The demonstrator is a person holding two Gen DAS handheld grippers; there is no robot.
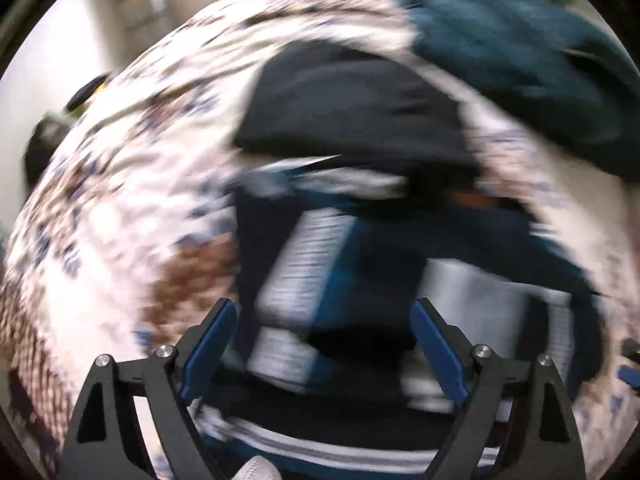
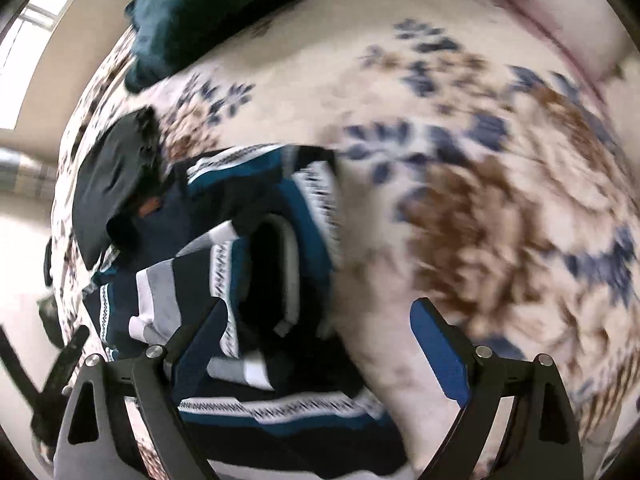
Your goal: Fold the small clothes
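A navy, teal and white striped garment (image 1: 304, 264) lies bunched on a floral bedspread (image 1: 140, 180). My left gripper (image 1: 324, 308) hangs open right over it, with the cloth showing between the blue pads; the view is blurred and no pad presses on it. In the right wrist view the same striped garment (image 2: 248, 240) sits at lower left. My right gripper (image 2: 320, 308) is open above its right edge, one finger over the cloth and the other over the bare bedspread (image 2: 460, 160). A black garment (image 1: 344, 108) (image 2: 112, 176) lies just beyond the striped one.
A dark teal cloth (image 1: 520, 60) (image 2: 180, 12) is heaped at the far side of the bed. The bed's left edge drops to a pale floor (image 2: 24, 240). A dark object with yellow (image 1: 86, 94) sits beside that edge. A window (image 2: 36, 20) is at upper left.
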